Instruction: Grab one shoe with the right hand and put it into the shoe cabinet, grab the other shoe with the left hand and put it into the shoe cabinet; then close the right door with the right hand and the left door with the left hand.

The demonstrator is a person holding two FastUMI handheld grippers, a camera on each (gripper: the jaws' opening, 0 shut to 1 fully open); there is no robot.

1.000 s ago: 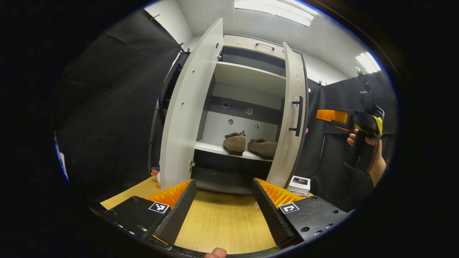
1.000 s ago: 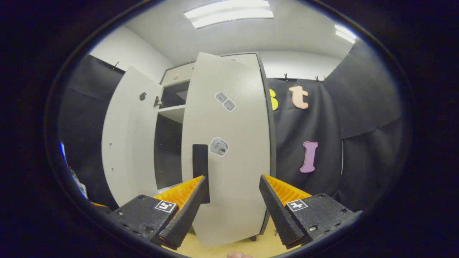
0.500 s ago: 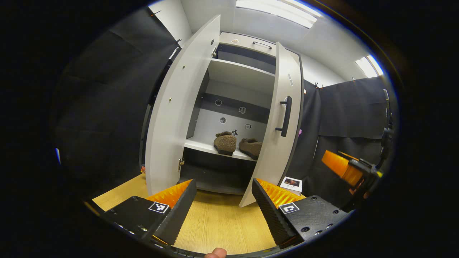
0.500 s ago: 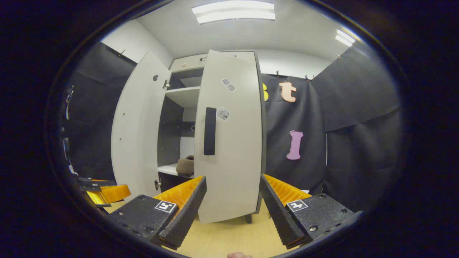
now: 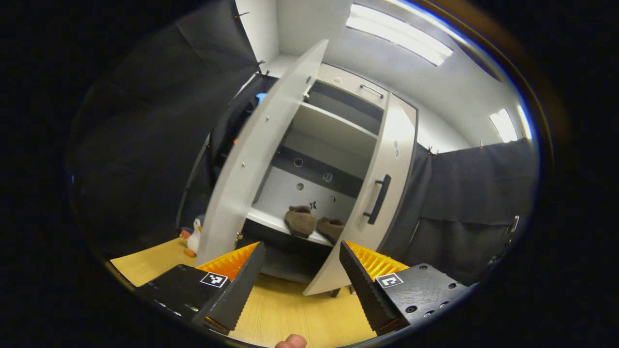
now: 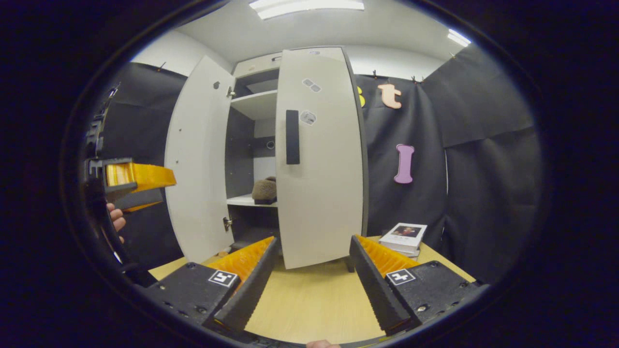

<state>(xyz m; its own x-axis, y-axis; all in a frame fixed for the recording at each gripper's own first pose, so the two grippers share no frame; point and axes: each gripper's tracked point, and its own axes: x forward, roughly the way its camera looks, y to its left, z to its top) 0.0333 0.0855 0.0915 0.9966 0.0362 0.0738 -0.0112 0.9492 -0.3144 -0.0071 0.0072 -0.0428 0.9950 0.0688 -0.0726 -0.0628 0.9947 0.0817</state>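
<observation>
**Right door nearly home, left door next**

Backing off from the right door (image 6: 321,159), my right claw (image 6: 313,278) is now sitting farther out over the desk (image 6: 314,302), and the door has swung most of the way in compared with a second ago, when its handle (image 6: 292,137) was right at my fingertips. My left claw (image 5: 301,280) is tilting and drifting left, toward the left door (image 5: 251,159).

Both claws are hanging wide open and gripping nothing. Both shoes (image 5: 314,224) are lying side by side on the cabinet's lower shelf (image 5: 263,220), so the loading looks finished. I'm judging the right door as not quite shut: a gap is showing between it and the left door, with one shoe visible through it.

For the left door, I'm planning to come round its outer face and push with the flat of a finger near the free edge, low to mid height, where leverage is best. I'm wanting a slow, steady sweep so the panel isn't bouncing back off the frame. The toy penguin (image 5: 194,237) standing near that door's foot is worth watching as it swings. The book (image 6: 404,236) beside the cabinet is lying well clear.
</observation>
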